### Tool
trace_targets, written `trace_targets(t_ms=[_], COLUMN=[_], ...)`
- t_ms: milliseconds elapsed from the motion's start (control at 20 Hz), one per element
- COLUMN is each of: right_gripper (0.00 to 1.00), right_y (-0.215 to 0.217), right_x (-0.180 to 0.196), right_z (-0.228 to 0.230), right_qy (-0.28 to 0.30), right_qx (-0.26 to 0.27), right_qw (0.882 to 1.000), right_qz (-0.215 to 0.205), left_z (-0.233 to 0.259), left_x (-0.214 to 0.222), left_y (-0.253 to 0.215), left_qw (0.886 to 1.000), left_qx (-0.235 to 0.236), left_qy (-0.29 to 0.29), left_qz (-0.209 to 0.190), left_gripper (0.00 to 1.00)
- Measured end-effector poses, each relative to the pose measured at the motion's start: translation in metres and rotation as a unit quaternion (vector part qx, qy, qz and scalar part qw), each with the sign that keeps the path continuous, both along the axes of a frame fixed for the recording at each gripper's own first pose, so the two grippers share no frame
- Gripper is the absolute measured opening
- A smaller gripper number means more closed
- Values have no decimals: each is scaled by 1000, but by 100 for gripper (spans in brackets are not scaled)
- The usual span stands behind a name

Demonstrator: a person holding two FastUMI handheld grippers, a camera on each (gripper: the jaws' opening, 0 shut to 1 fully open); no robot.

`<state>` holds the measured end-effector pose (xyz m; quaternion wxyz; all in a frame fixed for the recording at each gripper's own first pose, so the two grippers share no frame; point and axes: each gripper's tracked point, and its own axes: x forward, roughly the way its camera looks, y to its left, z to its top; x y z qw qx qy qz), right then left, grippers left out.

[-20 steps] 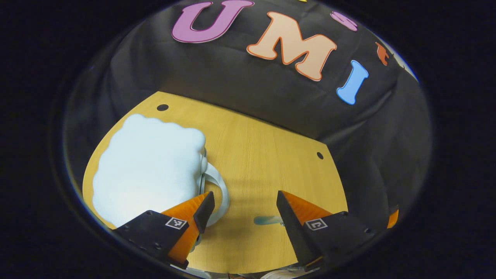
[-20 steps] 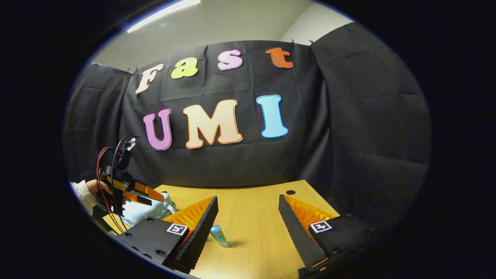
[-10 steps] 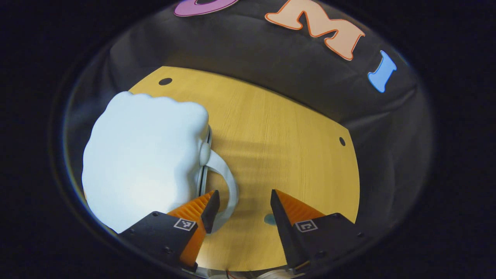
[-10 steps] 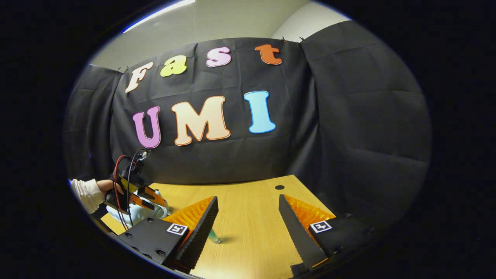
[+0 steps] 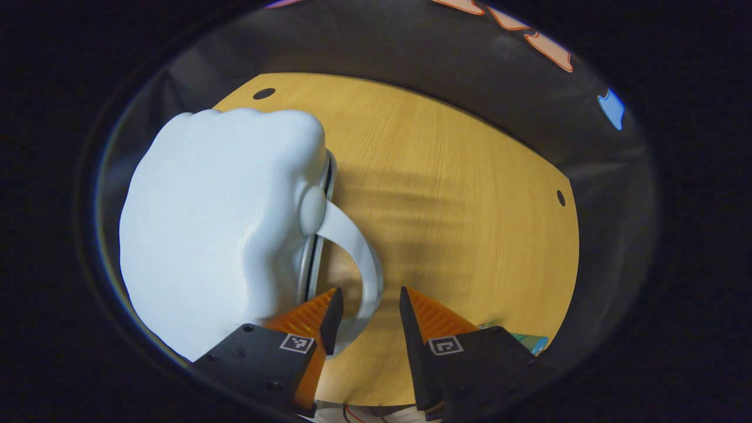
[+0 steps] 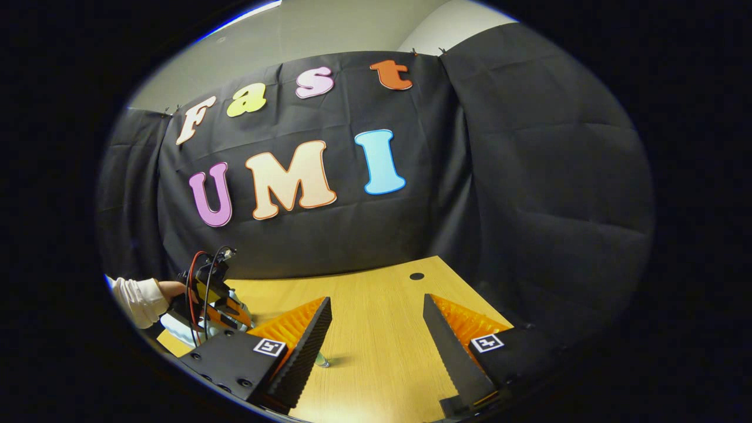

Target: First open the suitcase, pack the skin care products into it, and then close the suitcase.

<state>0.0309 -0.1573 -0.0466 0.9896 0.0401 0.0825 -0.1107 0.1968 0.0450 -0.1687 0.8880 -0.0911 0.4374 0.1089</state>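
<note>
A pale blue, cloud-shaped suitcase lies shut on the wooden table, its curved handle arching off its right side. My left gripper is open, and the handle's lower end runs between its two fingers; I cannot tell whether either finger touches it. A teal skin care product peeks out beside the right finger. In the right gripper view my right gripper hovers open over the table with nothing in it. A small teal bottle stands partly hidden behind its left finger.
The left gripper and a hand with a white sleeve show far left in the right gripper view. Black cloth walls close off the back and right of the table. Small round holes mark the table corners.
My left gripper has moved in on the suitcase handle, and its fingers have narrowed around it. The right gripper has drifted, so the bottle is more hidden behind its finger.
</note>
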Motion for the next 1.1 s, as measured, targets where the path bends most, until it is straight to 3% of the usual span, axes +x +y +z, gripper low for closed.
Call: trace_targets(t_ms=[50, 100, 200, 450, 650, 700, 750, 800, 1100], right_gripper=[98, 98, 98, 98, 98, 98, 98, 98, 98], right_y=[-3, -4, -7, -13, -15, -14, -13, -13, -8], right_x=[0, 1, 3, 4, 4, 4, 5, 5, 9], right_z=[-1, -1, 0, -4, -11, -12, -12, -12, -13], right_qy=[1, 0, -2, 4, 11, 12, 14, 14, 14], right_qx=[3, 7, 10, 8, 14, 15, 16, 16, 15], right_qw=[1000, 1000, 1000, 1000, 1000, 1000, 1000, 1000, 1000], right_qz=[-2, -4, -6, -12, -15, -15, -15, -14, -7], left_z=[-2, -4, -9, -26, -29, -28, -28, -27, -11], left_x=[0, 1, 3, 3, 5, 4, 4, 4, 3], left_y=[2, 4, 5, 7, 8, 8, 8, 6, -3], left_qw=[1000, 1000, 1000, 999, 998, 998, 998, 998, 998], left_qx=[4, 7, 5, 1, 5, 5, 5, 5, -6], left_qy=[6, 10, 18, 42, 53, 54, 57, 57, 29], left_qz=[2, 3, 2, 4, -14, -20, -26, -32, -56], left_gripper=[58, 41, 41, 18, 10, 12, 6, 8, 0])
